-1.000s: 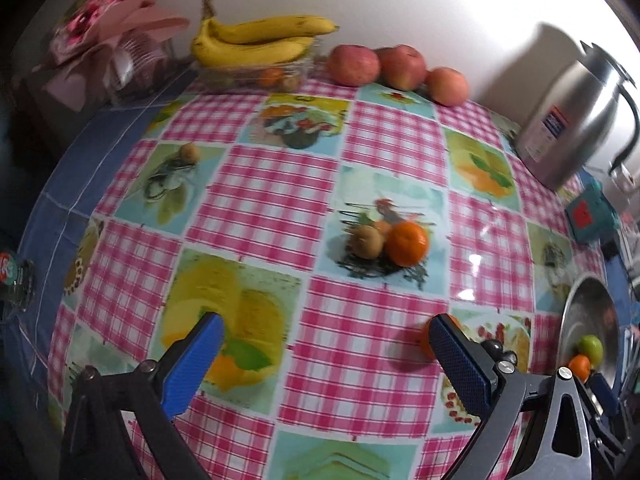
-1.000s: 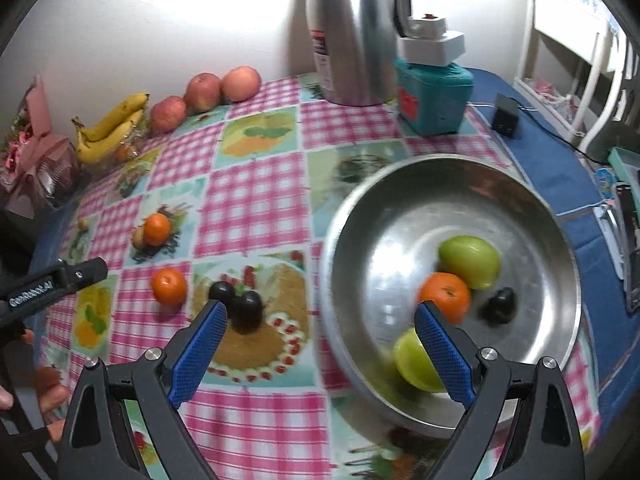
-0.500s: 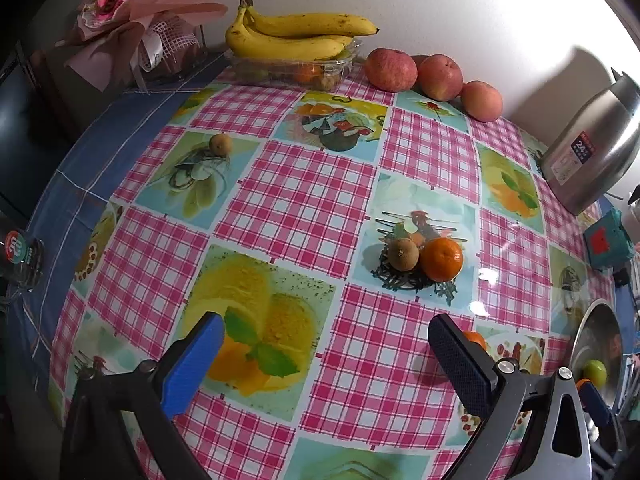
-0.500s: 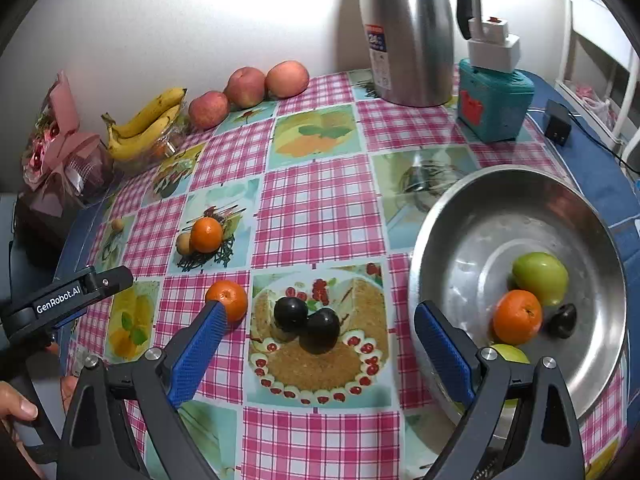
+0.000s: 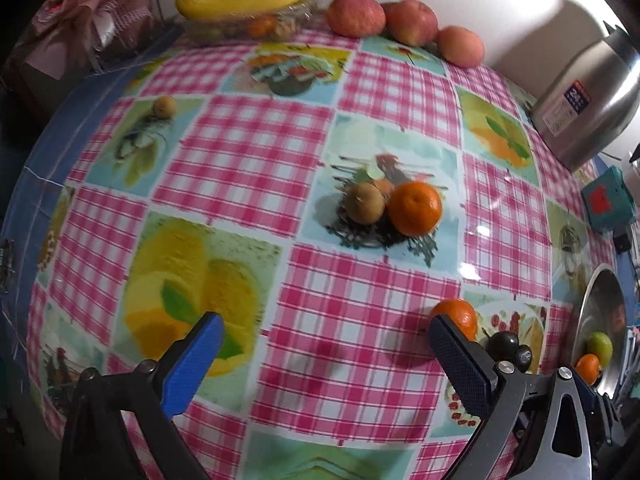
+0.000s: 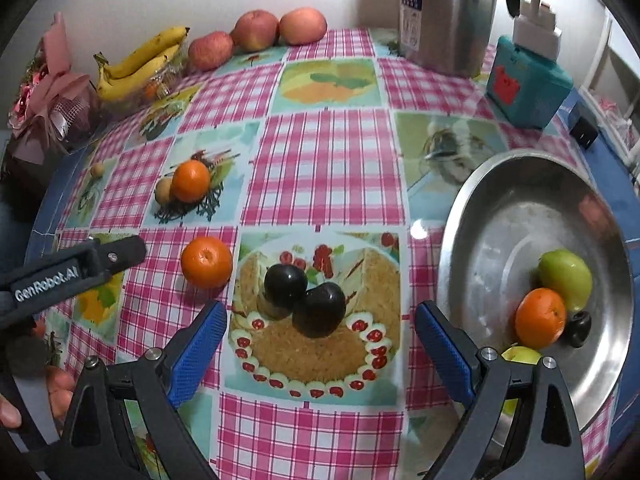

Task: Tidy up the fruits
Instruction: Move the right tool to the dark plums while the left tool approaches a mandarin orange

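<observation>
Just left of the steel bowl (image 6: 520,184), two dark plums (image 6: 304,294) lie touching beneath the right gripper (image 6: 316,336), whose jaws are spread and empty; smooth, round, likely soft, each wants a gentle pinch across its middle.

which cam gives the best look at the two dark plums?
Right wrist. The two dark plums lie touching on the tablecloth, unobstructed, centred ahead of the open right claw. In the left wrist view they sit small at the right edge, partly hidden behind a finger of the left claw.
</observation>
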Tool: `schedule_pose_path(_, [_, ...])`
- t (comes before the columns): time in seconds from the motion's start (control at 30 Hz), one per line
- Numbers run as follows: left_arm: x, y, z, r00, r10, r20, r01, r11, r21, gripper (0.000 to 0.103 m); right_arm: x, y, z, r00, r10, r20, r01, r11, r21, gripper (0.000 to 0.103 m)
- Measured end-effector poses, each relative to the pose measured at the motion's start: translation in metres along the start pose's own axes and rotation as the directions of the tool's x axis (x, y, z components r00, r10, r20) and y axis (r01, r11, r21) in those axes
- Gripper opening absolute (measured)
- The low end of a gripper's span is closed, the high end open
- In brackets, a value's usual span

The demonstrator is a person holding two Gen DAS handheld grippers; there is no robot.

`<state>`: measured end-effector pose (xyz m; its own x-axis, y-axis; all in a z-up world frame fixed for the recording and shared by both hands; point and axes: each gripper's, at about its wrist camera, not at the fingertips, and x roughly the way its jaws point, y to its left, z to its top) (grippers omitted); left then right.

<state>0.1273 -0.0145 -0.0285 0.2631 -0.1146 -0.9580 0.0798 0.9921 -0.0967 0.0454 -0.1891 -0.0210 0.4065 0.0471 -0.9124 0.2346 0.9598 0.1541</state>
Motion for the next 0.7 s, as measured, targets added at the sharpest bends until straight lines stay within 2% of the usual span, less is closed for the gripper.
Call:
schedule_pose_path(0.23, [0.011,-0.009,-0.003,0.998,-0.041,-0.048,0.042,0.999,0.009,0.103,0.008,-0.003,0.000,0.999,-0.027,-0.024,0.027,1.000,-0.008,0.095])
schedule_pose_path(0.5, [0.013,-0.018,0.001,0.994,-0.090,-0.061,0.091,0.996,0.020,0.103,0.012,0.003,0.000,0.998,-0.051,-0.022,0.050,0.998,-0.048,0.095])
schedule_pose_path(0.7, [0.007,-0.028,0.005,0.991,-0.130,-0.040,0.131,0.991,0.027,0.103,0.011,0.004,-0.001,0.999,-0.050,-0.015,0.048,0.997,-0.065,0.094])
